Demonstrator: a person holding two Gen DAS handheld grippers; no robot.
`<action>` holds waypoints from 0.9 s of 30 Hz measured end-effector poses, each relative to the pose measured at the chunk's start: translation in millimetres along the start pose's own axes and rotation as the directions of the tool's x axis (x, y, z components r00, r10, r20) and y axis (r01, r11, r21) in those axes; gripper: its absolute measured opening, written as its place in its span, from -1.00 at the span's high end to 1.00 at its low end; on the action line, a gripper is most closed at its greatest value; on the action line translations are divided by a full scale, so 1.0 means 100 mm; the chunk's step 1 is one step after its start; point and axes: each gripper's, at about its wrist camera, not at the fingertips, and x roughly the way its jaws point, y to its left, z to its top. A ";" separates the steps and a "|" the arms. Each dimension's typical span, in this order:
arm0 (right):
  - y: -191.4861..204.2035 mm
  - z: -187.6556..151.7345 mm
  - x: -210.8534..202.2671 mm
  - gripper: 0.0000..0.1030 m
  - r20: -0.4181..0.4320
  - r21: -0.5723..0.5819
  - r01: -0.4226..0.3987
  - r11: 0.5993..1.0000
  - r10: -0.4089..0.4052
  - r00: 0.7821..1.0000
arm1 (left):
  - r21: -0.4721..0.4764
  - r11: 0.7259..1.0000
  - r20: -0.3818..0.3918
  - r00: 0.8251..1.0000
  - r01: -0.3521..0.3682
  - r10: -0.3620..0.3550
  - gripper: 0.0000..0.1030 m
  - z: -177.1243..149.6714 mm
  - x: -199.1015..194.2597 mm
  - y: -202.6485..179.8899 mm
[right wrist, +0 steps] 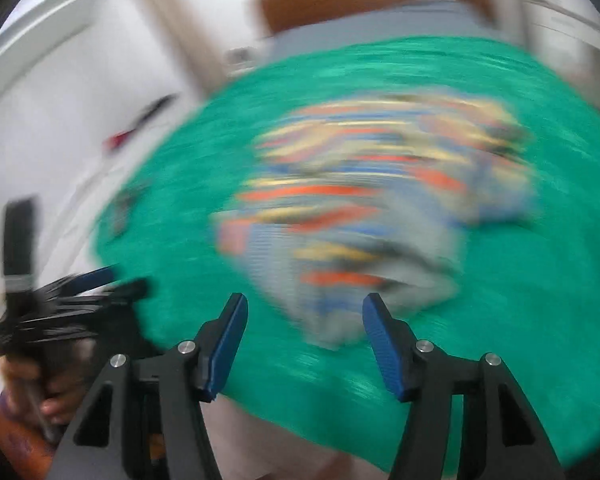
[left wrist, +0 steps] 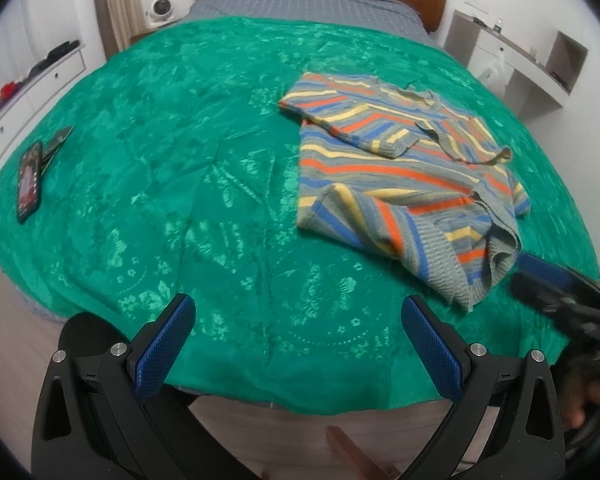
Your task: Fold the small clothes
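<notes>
Green quilt (left wrist: pixel 180 184) covers the bed; on it, ahead and right of the left gripper (left wrist: pixel 298 340), lies the striped sweater (left wrist: pixel 400 176), partly folded, sleeves crossed over the body and the near hem bunched. Left fingers are spread, pinching nothing. Right gripper (right wrist: pixel 304 344) has its fingers apart too, empty, the sweater just beyond their tips. That view is smeared. A hasty pinch could catch only the rumpled top layer and drag the fold askew.

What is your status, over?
Left gripper open, empty. Right gripper open, empty. Striped knitted sweater part-folded on green bedspread. Nothing obstructing.
</notes>
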 end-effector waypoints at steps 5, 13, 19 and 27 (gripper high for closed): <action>0.21 0.20 0.73 -0.16 -0.075 -0.111 0.027 0.993 -0.036 0.997 | -0.012 0.999 0.017 0.999 -0.032 0.032 -0.99 -0.04 -0.10 0.13; 0.57 -0.17 0.84 0.82 -0.222 -0.178 -0.228 0.957 0.187 0.957 | -0.093 0.995 0.017 0.999 -0.031 0.033 -0.99 -0.07 -0.05 0.44; 0.75 -0.66 0.84 -0.15 -0.337 -0.243 -0.288 0.926 0.197 0.921 | -0.063 0.998 -0.024 0.999 0.030 -0.031 -0.99 -0.07 0.15 0.36; -0.16 -0.02 0.19 -0.15 -0.077 -0.093 0.185 0.978 -0.193 0.978 | 0.076 0.990 -0.110 0.986 -0.116 0.124 -0.99 -0.23 0.70 0.14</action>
